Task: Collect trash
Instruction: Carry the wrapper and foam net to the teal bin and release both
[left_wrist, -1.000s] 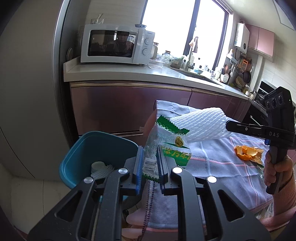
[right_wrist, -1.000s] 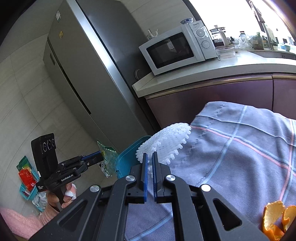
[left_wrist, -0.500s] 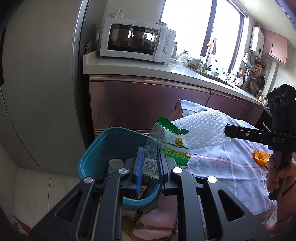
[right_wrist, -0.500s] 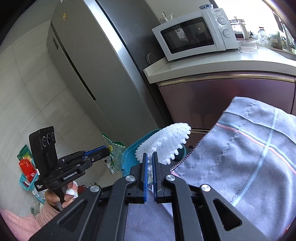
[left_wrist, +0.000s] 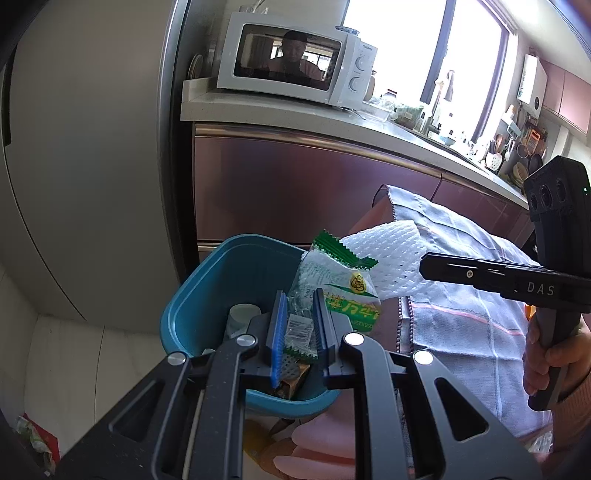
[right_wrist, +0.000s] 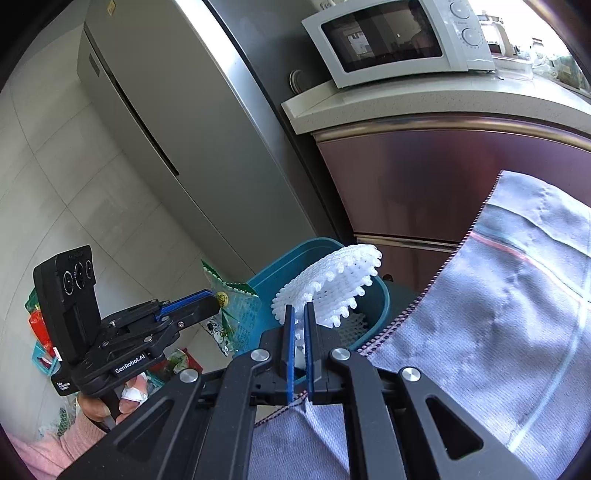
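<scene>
Your left tongs (left_wrist: 299, 325) are pinched narrow on the green snack wrapper (left_wrist: 332, 291), which sticks up from their tips right over the teal bin (left_wrist: 207, 295). Your right tongs (right_wrist: 300, 334) are clamped nearly closed on the white foam fruit net (right_wrist: 332, 284), held just above the bin's rim, beside the left tongs. The cloth-covered tabletop (right_wrist: 498, 314) lies to their right.
</scene>
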